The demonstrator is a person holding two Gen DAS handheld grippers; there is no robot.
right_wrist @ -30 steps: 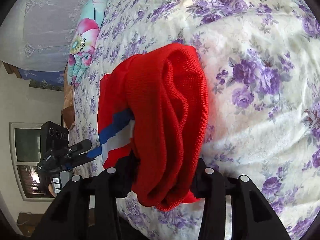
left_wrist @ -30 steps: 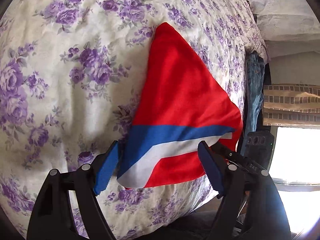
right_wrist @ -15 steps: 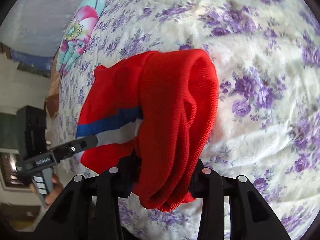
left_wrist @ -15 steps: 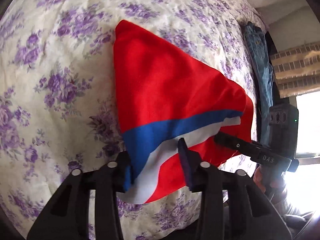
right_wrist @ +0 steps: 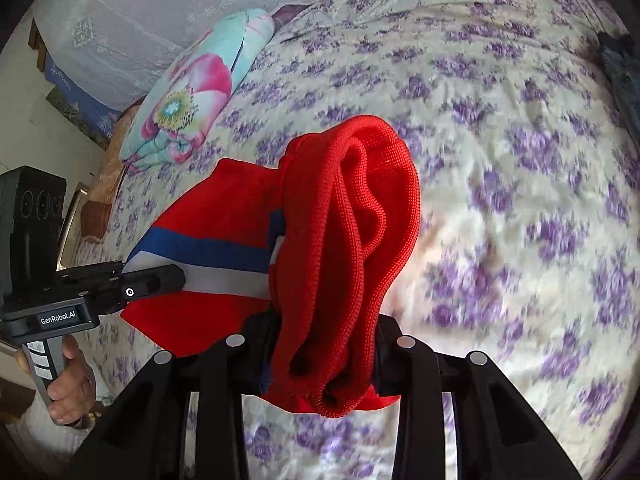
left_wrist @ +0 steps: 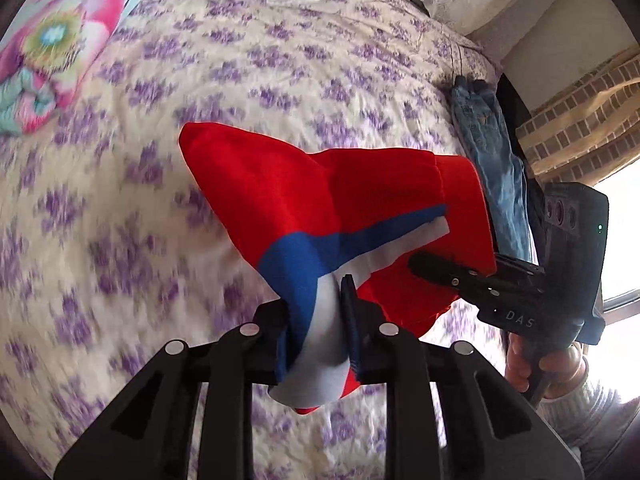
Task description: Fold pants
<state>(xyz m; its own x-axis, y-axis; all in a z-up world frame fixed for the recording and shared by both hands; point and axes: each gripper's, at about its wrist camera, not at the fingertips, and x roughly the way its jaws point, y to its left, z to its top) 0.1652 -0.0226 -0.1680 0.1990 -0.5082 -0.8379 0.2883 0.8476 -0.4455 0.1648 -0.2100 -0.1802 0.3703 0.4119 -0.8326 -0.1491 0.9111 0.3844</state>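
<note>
The red pants with a blue and white stripe hang above the floral bedspread, held at two corners. My left gripper is shut on the striped hem end. My right gripper is shut on the bunched ribbed waistband. The right gripper also shows in the left wrist view, pinching the far edge. The left gripper shows in the right wrist view at the striped edge. The far tip of the pants still touches the bed.
A flowered pillow lies at the head of the bed. Blue jeans lie along the bed's far edge. A window and a brick-pattern curtain are beyond the bed.
My left gripper closed on the striped hem. Both grippers have since lifted the pants off the bedspread and pulled back, so more of the bed and pillow shows.
</note>
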